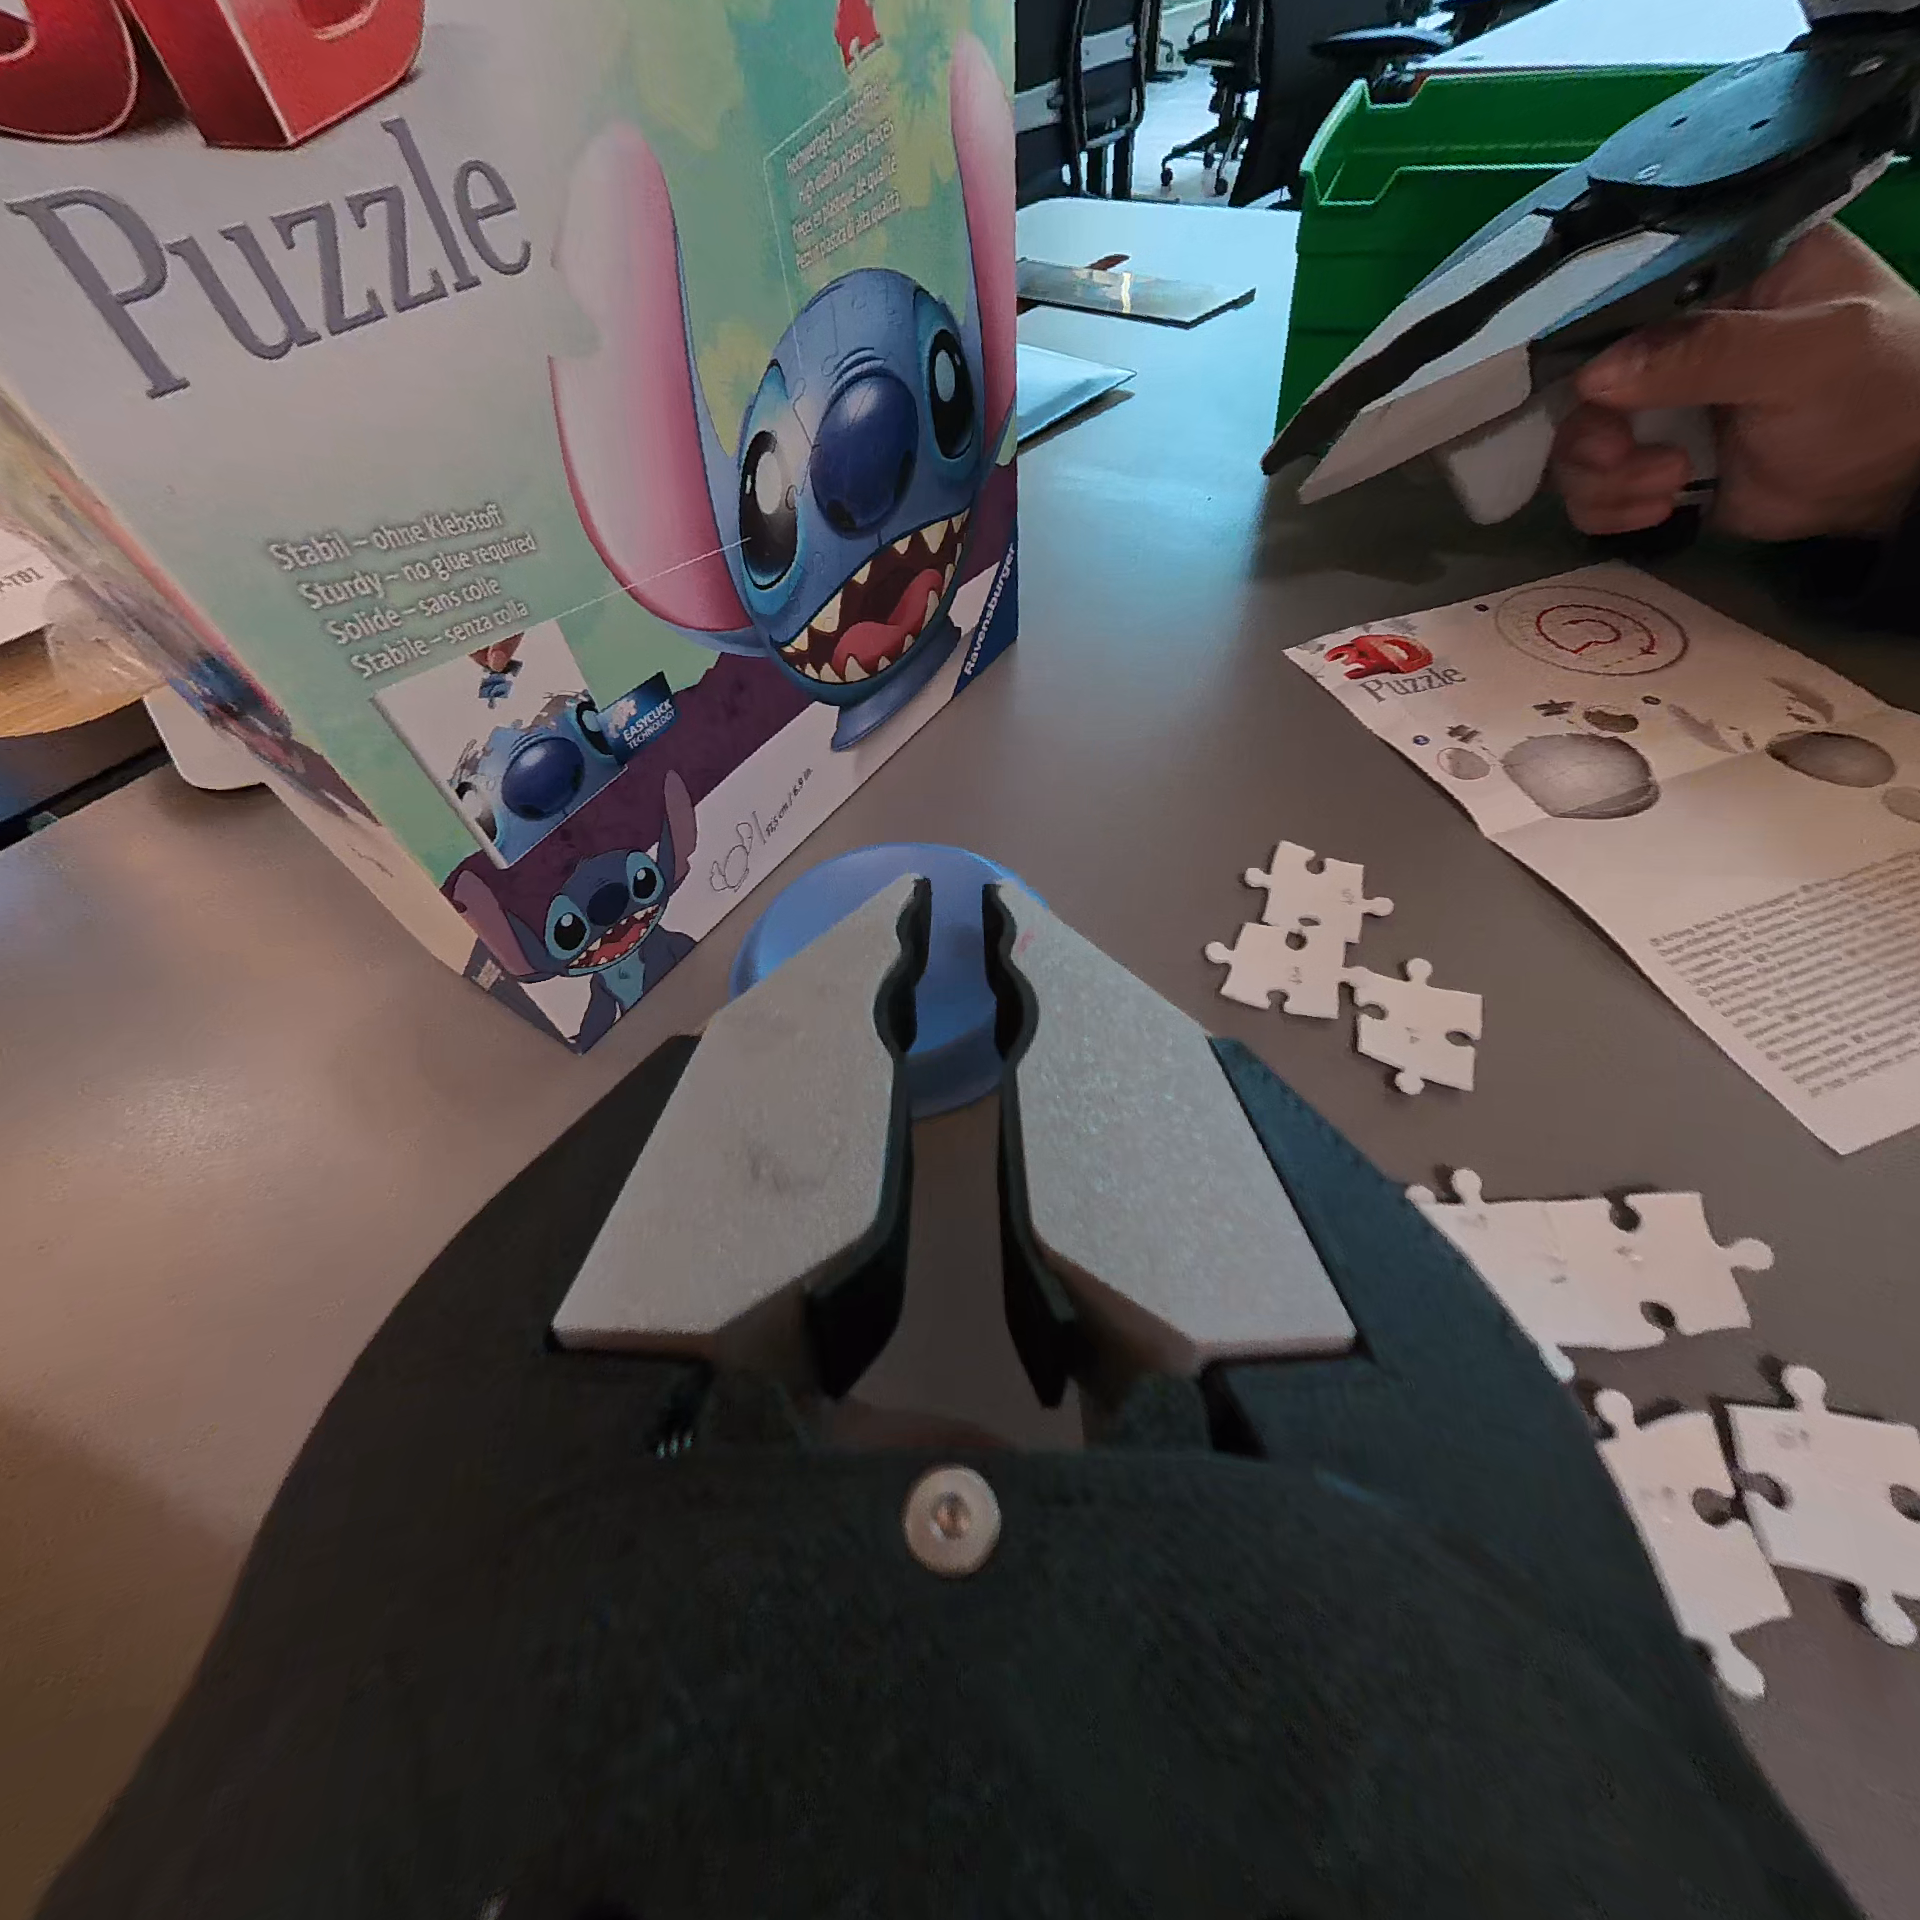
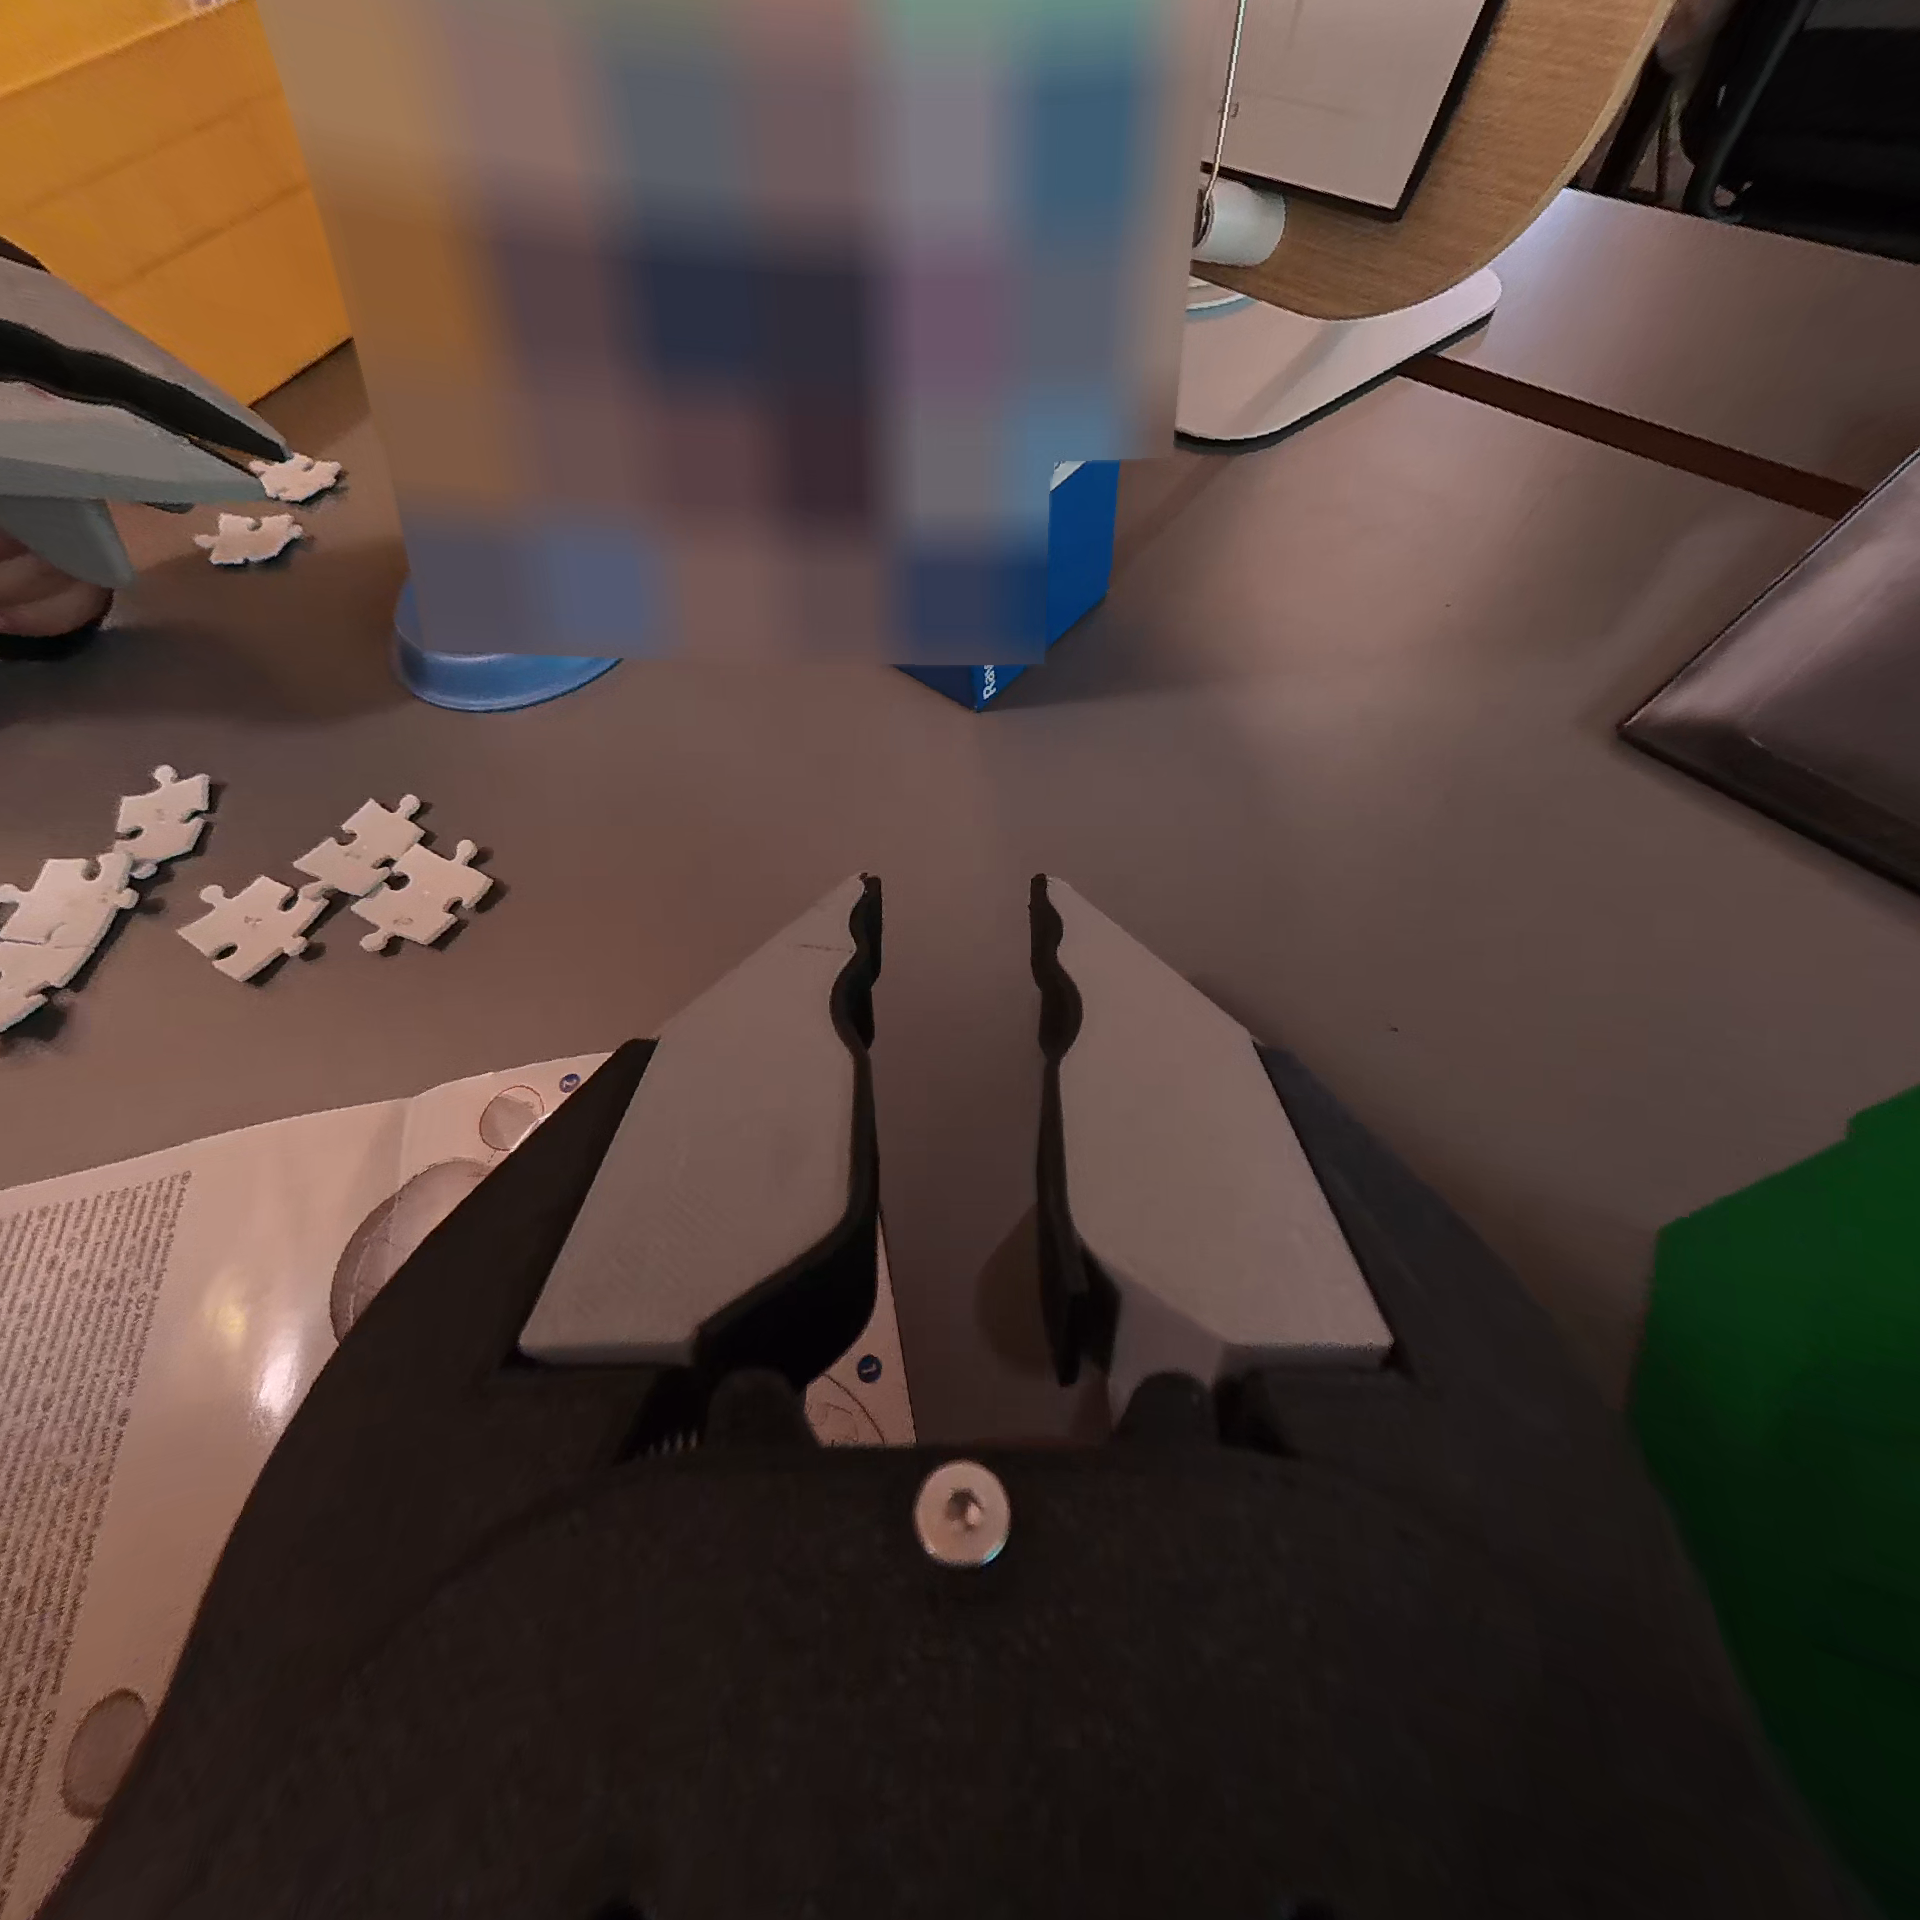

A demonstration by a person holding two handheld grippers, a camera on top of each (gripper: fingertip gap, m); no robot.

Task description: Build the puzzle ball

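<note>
Several white puzzle pieces (image 1: pixel 1311 935) lie face down on the grey table (image 1: pixel 1122 644), to the right of my left gripper (image 1: pixel 954 902). Its jaws stand a narrow gap apart and hold nothing. The blue dome-shaped stand (image 1: pixel 821 914) sits just behind its fingertips. My right gripper (image 2: pixel 954 888) is open and empty above bare table. It also shows held in a hand at the upper right of the left wrist view (image 1: pixel 1288 457). In the right wrist view the pieces (image 2: pixel 364 847) lie to its left, and the stand (image 2: pixel 499 670) lies farther off.
The upright puzzle box (image 1: pixel 468 468) stands just left of the stand. A folded instruction sheet (image 1: pixel 1662 810) lies at the right, partly under my right gripper (image 2: pixel 208 1299). A green crate (image 1: pixel 1455 208) stands behind. A yellow box (image 2: pixel 135 187) and a dark tray (image 2: pixel 1818 707) border the table. Across from one pair of fingers to the other is roughly 25 cm.
</note>
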